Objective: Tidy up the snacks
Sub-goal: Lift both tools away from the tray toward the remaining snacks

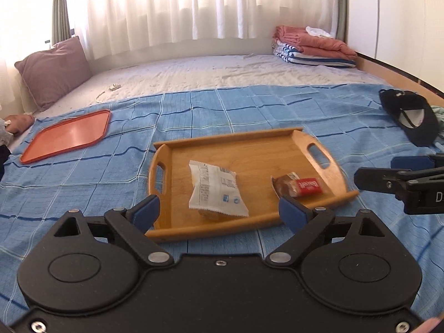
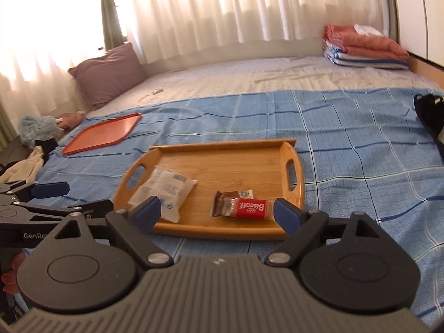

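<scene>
Both tools spread, empty: left tool (image 1: 219, 208) above white wrapper (image 1: 215, 187), right tool (image 2: 217, 212) above Biscoff pack (image 2: 241, 204) on wooden tray (image 2: 222, 149), lower centre; likely lift clear, avoid snagging.

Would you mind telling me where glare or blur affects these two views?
Left wrist: curtains blown out at top left, wooden tray slightly smeared. Right wrist: window glare washes out the top left, folded blankets soft; both bend straight edges.
</scene>
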### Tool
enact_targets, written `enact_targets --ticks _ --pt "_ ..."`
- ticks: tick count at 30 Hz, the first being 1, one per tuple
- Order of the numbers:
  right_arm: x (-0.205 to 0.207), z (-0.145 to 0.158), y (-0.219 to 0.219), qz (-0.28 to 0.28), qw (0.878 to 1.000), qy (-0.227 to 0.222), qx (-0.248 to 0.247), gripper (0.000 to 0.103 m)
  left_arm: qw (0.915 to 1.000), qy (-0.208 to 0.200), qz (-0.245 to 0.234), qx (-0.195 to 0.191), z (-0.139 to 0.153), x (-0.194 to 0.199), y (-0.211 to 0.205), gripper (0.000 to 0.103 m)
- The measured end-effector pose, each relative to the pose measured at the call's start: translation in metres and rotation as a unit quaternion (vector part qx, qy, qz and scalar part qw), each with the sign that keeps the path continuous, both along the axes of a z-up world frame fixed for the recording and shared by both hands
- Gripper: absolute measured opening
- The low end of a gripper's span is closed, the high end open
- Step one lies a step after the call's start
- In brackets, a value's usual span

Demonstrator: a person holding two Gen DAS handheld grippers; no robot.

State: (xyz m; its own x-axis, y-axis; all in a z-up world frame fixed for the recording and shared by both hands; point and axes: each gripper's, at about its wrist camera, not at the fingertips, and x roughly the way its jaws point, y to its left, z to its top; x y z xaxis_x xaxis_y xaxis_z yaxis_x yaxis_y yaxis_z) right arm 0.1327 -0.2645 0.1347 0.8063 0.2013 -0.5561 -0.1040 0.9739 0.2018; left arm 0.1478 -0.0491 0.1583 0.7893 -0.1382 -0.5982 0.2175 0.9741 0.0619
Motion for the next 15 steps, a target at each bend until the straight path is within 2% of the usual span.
enact_targets --ticks 3,10,15 --pt "-0.021 0.009 0.005 0.008 1.000 -0.015 -0.008 0.093 1.0000 -0.007 -0.002 -0.004 0.010 -0.027 0.002 0.092" --pt "-0.066 0.025 0.011 0.023 0.998 -0.047 -0.026 0.093 0.9988 -0.024 -0.011 -0.041 0.032 -0.089 0.015 0.093" --pt "-0.093 0.033 0.016 0.031 0.996 -0.075 -0.048 0.096 0.9968 -0.061 -0.005 -0.052 0.046 -0.122 0.025 0.094"
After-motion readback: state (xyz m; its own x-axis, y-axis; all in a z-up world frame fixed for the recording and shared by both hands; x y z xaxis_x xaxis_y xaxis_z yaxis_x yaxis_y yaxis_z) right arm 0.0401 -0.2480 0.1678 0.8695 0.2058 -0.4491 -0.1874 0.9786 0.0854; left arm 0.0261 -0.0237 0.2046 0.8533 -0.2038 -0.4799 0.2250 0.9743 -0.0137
